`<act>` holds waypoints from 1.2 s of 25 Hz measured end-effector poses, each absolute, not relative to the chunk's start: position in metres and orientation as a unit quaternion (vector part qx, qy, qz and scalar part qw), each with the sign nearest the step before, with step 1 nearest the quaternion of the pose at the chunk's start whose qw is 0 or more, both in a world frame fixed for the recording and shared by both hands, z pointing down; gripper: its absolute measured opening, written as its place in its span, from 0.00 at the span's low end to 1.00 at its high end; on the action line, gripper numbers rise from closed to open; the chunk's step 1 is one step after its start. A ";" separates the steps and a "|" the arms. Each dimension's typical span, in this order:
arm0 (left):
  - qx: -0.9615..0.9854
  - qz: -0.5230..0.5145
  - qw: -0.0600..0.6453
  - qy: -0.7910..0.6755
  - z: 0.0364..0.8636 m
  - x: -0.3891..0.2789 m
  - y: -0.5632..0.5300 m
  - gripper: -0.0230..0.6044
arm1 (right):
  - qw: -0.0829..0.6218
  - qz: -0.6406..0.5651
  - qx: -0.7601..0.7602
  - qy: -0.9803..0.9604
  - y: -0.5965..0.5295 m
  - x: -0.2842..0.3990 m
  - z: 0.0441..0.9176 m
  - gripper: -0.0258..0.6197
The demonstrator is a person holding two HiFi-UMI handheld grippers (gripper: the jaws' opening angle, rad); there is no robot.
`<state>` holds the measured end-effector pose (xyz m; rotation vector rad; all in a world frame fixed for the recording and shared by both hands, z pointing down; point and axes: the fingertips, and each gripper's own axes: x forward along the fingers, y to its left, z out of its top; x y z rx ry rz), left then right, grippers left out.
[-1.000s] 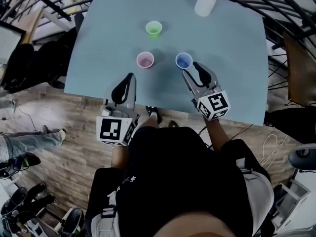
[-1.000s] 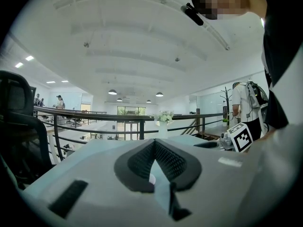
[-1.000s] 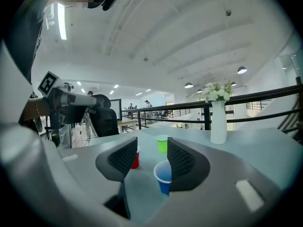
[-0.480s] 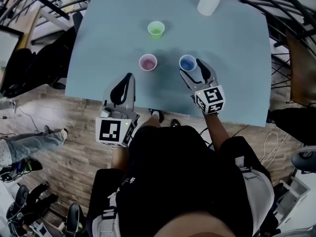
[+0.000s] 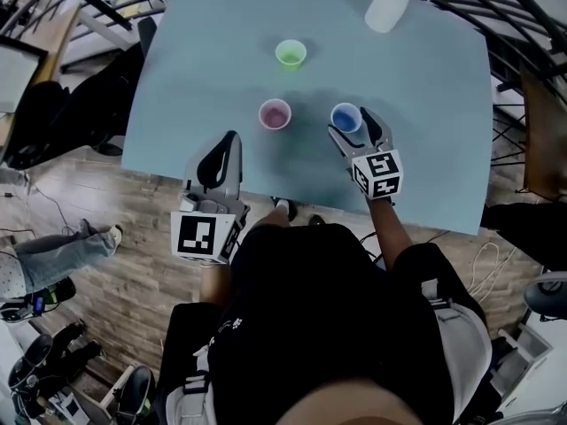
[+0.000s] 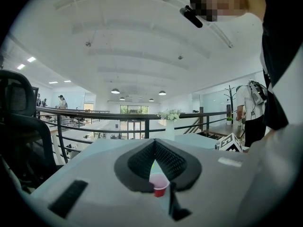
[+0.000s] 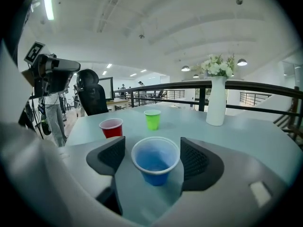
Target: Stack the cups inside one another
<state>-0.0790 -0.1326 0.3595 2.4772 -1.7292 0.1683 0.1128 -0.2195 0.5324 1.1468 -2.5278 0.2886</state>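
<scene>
Marker cube (image 5: 378, 173) on right gripper (image 5: 352, 126), blue cup (image 5: 345, 116)

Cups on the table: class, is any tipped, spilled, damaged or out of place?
Nothing stands out. The blue cup, red cup and green cup all stand upright and apart on the table, with no spill or dent visible.

Blue cup (image 5: 345, 118) upright, red cup (image 5: 275, 114) near its left, green cup (image 5: 291, 53) farther back, all seemingly empty, unstacked
</scene>
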 end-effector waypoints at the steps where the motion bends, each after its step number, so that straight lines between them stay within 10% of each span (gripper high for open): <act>1: 0.816 0.055 0.058 -0.572 0.360 -0.080 -0.132 0.01 | 0.176 0.102 0.406 -0.891 -0.220 0.113 0.534 0.60; 30: 0.808 0.054 0.059 -0.584 0.360 -0.107 -0.133 0.01 | 0.192 0.093 0.410 -0.887 -0.227 0.105 0.539 0.58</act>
